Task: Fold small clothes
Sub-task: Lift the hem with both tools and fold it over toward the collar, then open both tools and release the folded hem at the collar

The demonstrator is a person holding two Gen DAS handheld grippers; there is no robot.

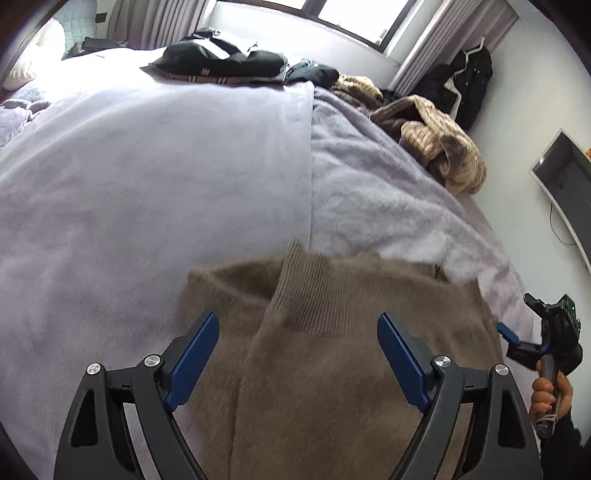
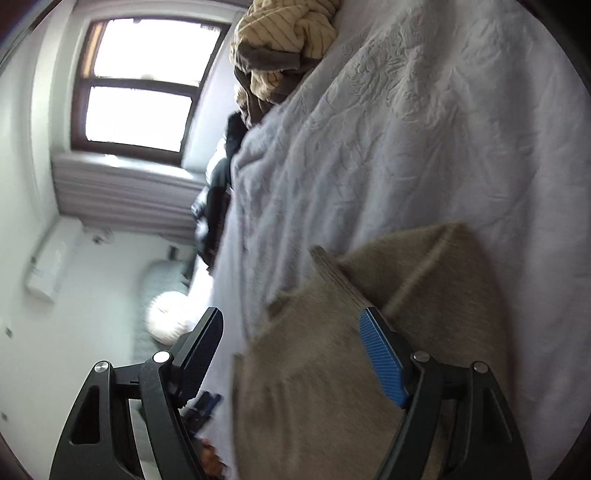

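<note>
Left wrist cam: sits behind the left gripper [image 1: 297, 363], looks steeply down and forward along the bed [image 1: 147, 166], close over the brown knit garment [image 1: 332, 350]; window [image 1: 332, 14] at top, horizon roughly level. The right gripper [image 1: 517, 334] shows at its right edge. Right wrist cam: behind the right gripper [image 2: 291, 354], rolled hard sideways, so the window [image 2: 144, 85] lies on its side at left; also close, frame blurred, probably pointing shallower. Shared: garment [image 2: 332, 369], lavender bedspread [image 2: 406, 147], striped beige clothes pile [image 1: 436, 140] [image 2: 284, 33].

Lilac blanket [image 1: 147, 177] on bed; black clothes [image 1: 221, 61] by window [image 2: 136, 85]; wall TV [image 1: 565, 184].
</note>
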